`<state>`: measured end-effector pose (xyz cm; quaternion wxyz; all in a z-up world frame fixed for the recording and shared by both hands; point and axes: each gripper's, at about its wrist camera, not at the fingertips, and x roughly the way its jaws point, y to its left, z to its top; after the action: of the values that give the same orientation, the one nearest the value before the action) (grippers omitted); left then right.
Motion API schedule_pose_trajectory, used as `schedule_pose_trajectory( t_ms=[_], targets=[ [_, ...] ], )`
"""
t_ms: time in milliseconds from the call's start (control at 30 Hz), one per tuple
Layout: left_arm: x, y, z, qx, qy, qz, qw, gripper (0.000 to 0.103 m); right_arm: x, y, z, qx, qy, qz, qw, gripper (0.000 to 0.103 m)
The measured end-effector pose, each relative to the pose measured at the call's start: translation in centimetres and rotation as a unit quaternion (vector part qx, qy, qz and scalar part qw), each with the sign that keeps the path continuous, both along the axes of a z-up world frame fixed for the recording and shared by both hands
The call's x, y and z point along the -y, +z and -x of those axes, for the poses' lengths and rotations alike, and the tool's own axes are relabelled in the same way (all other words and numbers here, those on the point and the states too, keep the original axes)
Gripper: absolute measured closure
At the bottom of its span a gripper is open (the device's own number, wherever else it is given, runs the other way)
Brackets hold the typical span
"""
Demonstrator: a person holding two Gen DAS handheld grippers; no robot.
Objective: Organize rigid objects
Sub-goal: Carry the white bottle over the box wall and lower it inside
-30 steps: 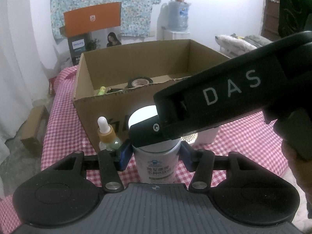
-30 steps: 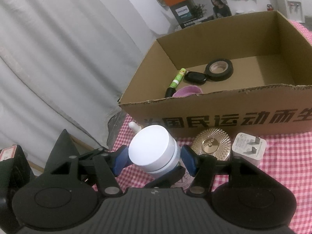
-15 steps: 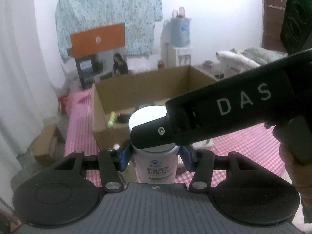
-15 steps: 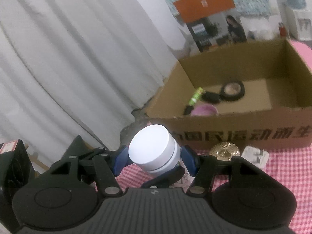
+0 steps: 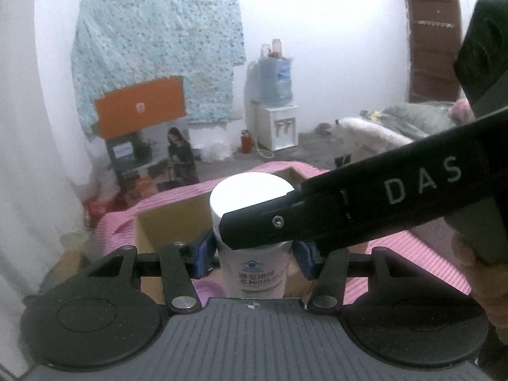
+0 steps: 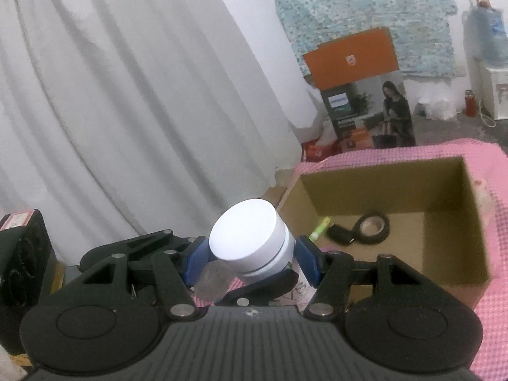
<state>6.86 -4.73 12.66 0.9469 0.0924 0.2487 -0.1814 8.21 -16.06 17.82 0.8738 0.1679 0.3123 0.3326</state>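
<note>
Both hand-held grippers clamp one white bottle (image 5: 254,244): left (image 5: 252,250) on body, right (image 6: 250,254) apparently on cap, above the cardboard box (image 6: 451,222).

White-capped bottle (image 6: 254,247) between right claw (image 6: 250,255) pads, cardboard box (image 6: 444,273) just beyond.

Left gripper (image 5: 254,258) clamping the white bottle (image 5: 255,270) low on its body, blue pads (image 5: 203,255) pressing both sides. Right gripper (image 6: 250,258) gripping the same bottle just under its cap, reaching across the left one's view from the right. Hand (image 5: 485,273) wrapping the right gripper's handle.
</note>
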Motion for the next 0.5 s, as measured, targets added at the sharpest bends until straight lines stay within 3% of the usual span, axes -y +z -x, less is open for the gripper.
schedule_pose_trajectory(
  t_ms=[233, 500],
  targets=[
    [2.3, -0.7, -5.9, -0.044, -0.009, 0.023, 0.9988, 0.051, 3.1, 0.1, -5.4, -0.029, -0.02, 0.016, 0.999, 0.039],
    [4.2, -2.4, -11.9, -0.08, 0.022, 0.034, 0.9959, 0.051, 4.7, -2.8, -12.8, -0.075, -0.029, 0.046, 0.996, 0.039]
  ],
)
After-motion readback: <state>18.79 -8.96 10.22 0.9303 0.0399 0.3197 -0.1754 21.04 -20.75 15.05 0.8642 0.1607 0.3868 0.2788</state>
